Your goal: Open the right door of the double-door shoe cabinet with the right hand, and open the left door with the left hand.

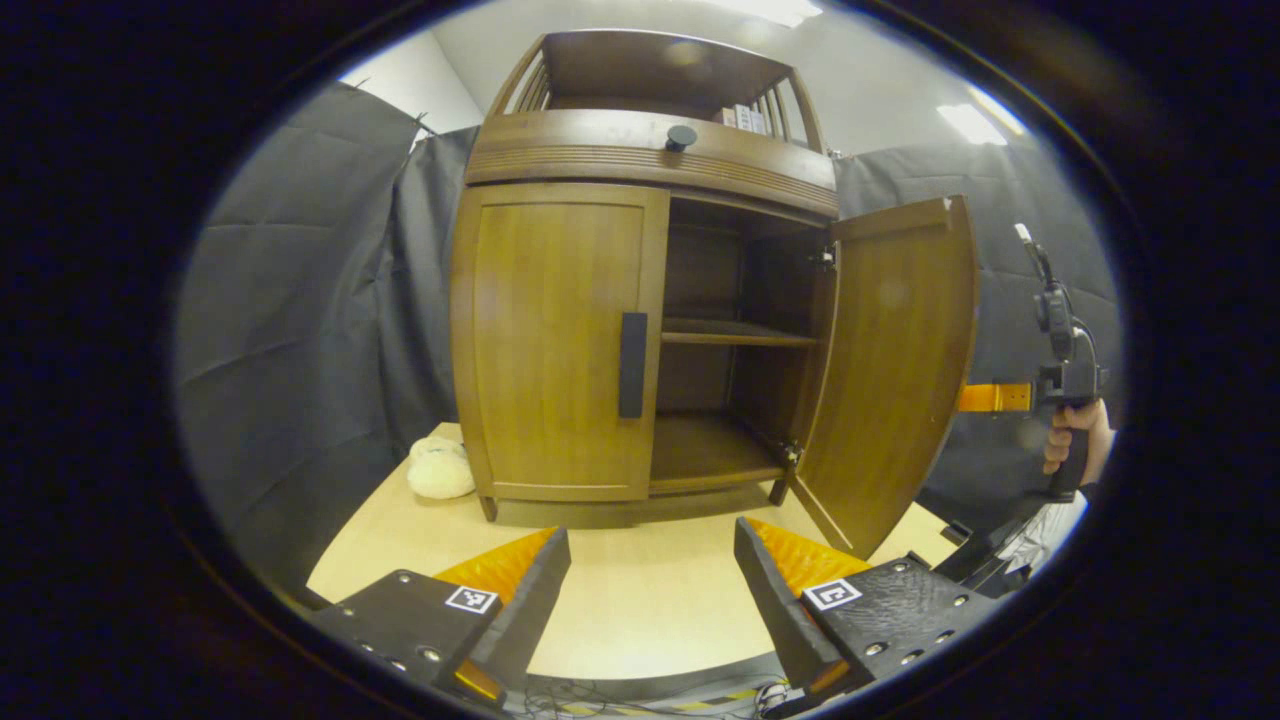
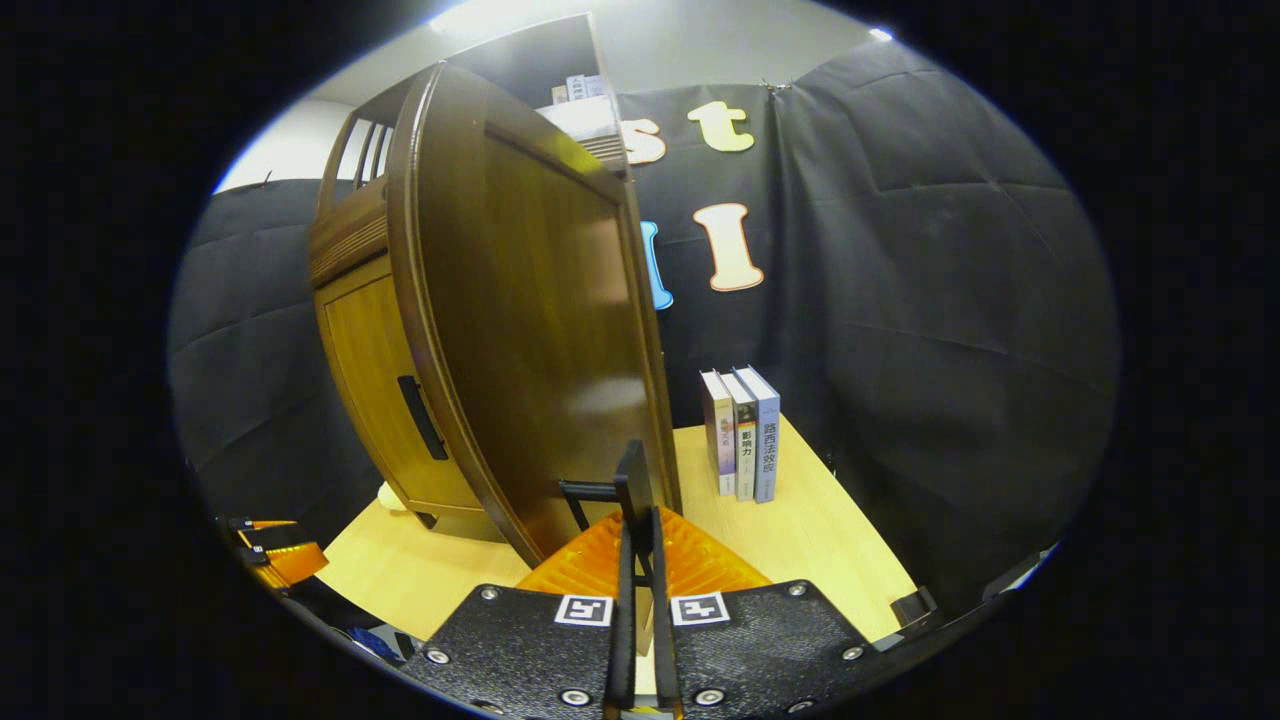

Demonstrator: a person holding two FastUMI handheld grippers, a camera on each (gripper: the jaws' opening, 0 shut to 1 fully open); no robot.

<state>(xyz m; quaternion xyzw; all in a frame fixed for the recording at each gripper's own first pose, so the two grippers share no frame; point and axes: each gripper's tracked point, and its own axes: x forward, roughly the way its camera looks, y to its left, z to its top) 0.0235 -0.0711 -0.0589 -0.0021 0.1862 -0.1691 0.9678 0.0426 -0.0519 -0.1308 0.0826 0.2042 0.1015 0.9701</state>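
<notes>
The wooden shoe cabinet (image 1: 640,160) stands on a light table. Its left door (image 1: 550,340) is closed, with a black bar handle (image 1: 632,365) near its inner edge. The right door (image 1: 890,370) is swung wide open, showing two bare shelves inside. My left gripper (image 1: 650,570) hovers open over the table in front of the cabinet, apart from the left handle. In the right gripper view my right gripper (image 2: 637,520) is shut on the right door's black handle (image 2: 630,480), with the door (image 2: 530,330) rising just ahead. A hand (image 1: 1075,440) holds that gripper beyond the door's edge.
A white plush object (image 1: 440,468) lies on the table (image 1: 640,600) by the cabinet's left foot. Three upright books (image 2: 742,435) stand on the table to the right of the open door. Black cloth walls surround the booth. A round knob (image 1: 681,137) sits on the drawer above the doors.
</notes>
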